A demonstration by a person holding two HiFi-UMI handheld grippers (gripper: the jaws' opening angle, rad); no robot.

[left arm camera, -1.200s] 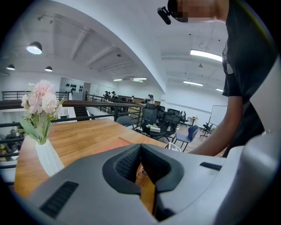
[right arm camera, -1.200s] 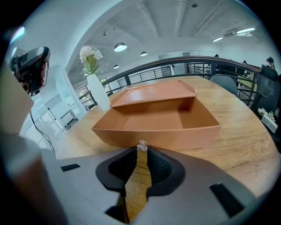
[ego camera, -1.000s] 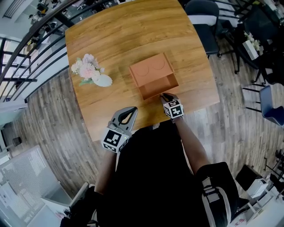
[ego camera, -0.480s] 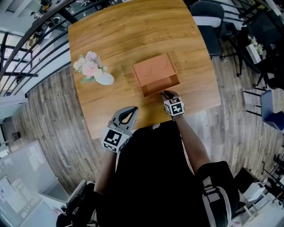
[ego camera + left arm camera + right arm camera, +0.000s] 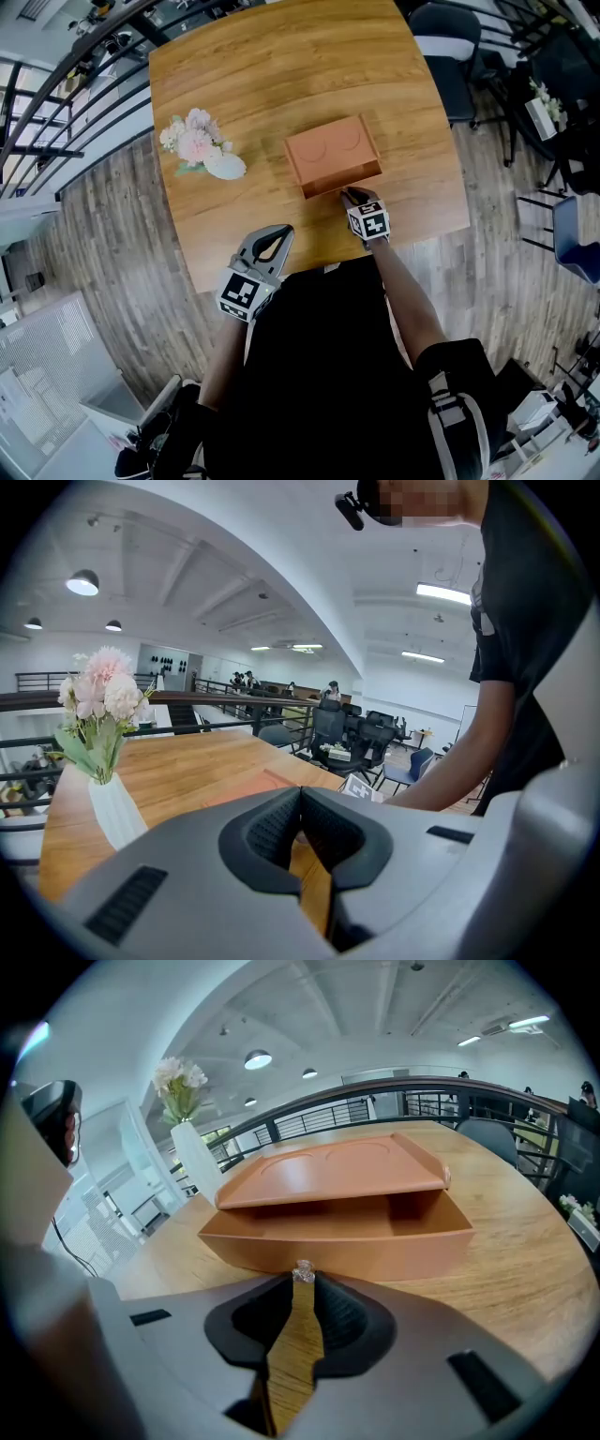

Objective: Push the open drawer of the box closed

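**Right gripper (image 5: 346,196) on the drawer knob, left gripper (image 5: 282,230) shut and held aside**

The right gripper reaches forward at the end of the person's outstretched right forearm (image 5: 398,286). Its marker cube (image 5: 368,222) faces up and its tips are against the front of the shallow terracotta-coloured drawer (image 5: 343,180). In the right gripper view the jaws are drawn almost together and pinch the small clear faceted knob (image 5: 303,1272) on the drawer front. A thin strip of wood grain shows in the slit behind the tips. The drawer stands a little way out from under the flat-topped terracotta-coloured box (image 5: 328,148). The box sits on the light brown wooden table (image 5: 253,75), toward its near right part.

The left gripper is held over the table's near edge, well apart from the box, and points across the tabletop. Its jaws press together at the tips with nothing between them. A white vase of pink and white flowers (image 5: 202,145) stands upright to the left of the box, well apart from it.

In the head view the right gripper covers the knob, and the person's black-clothed torso (image 5: 328,375) covers both upper arms. In the left gripper view that gripper's own grey body hides nearly all of the box. Only a sliver of orange and a corner of the other gripper's marker cube show above it. In the right gripper view the drawer's front wall hides its floor, so I cannot tell what lies inside.
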